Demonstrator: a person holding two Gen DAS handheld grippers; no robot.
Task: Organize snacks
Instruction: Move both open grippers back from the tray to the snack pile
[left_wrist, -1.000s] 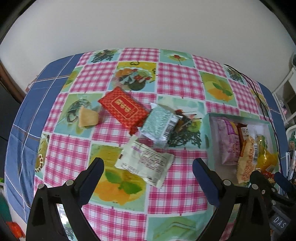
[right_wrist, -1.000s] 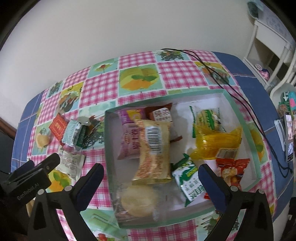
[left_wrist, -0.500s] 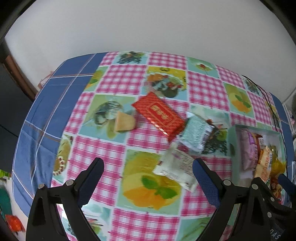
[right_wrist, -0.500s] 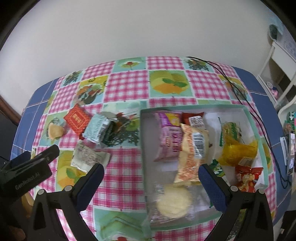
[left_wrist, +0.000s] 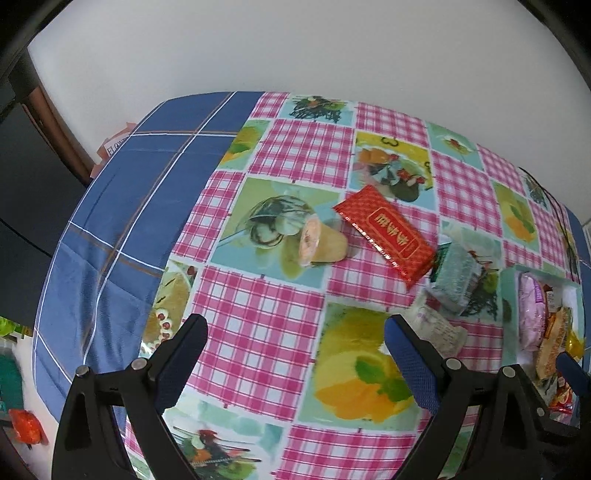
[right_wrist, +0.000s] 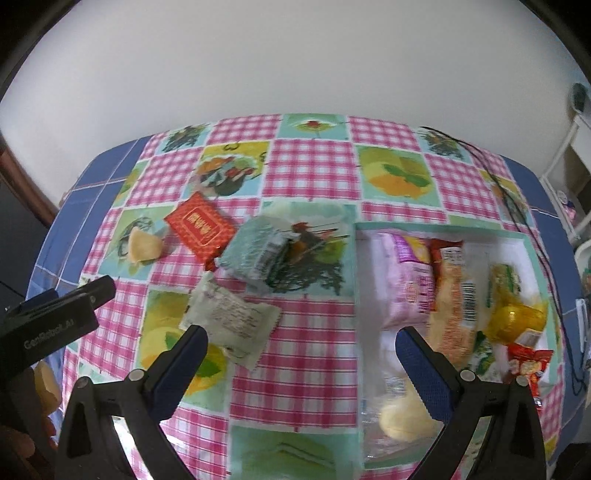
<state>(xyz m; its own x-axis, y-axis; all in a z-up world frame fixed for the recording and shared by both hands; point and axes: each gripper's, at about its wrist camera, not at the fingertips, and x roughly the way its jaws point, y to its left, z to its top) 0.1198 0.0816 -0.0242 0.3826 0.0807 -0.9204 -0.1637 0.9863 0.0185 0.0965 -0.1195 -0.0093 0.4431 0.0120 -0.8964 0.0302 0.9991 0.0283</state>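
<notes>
Desk cloth (right_wrist: 306, 354): pink-and-white gingham squares alternating with pale teal panels printed with fruit and plants; navy border with thin white grid lines along the left and right edges. Red packet (right_wrist: 199, 227) with gold lettering and gold frame. Pale yellow jelly cup (right_wrist: 144, 245). Mint-green wrapper (right_wrist: 255, 251) with a white barcode patch. White wrapper (right_wrist: 232, 325) with fine grey print. Box (right_wrist: 439, 227): teal rim, white inside. In it: pink-lilac bag (right_wrist: 406, 291), orange-speckled clear pack (right_wrist: 454, 306) with a white barcode label, yellow wrapper (right_wrist: 513, 317), red pack (right_wrist: 528, 363), green-and-white pack (right_wrist: 485, 356). Both tools: black frames, blue textured pads (left_wrist: 410, 365). Wall white.
</notes>
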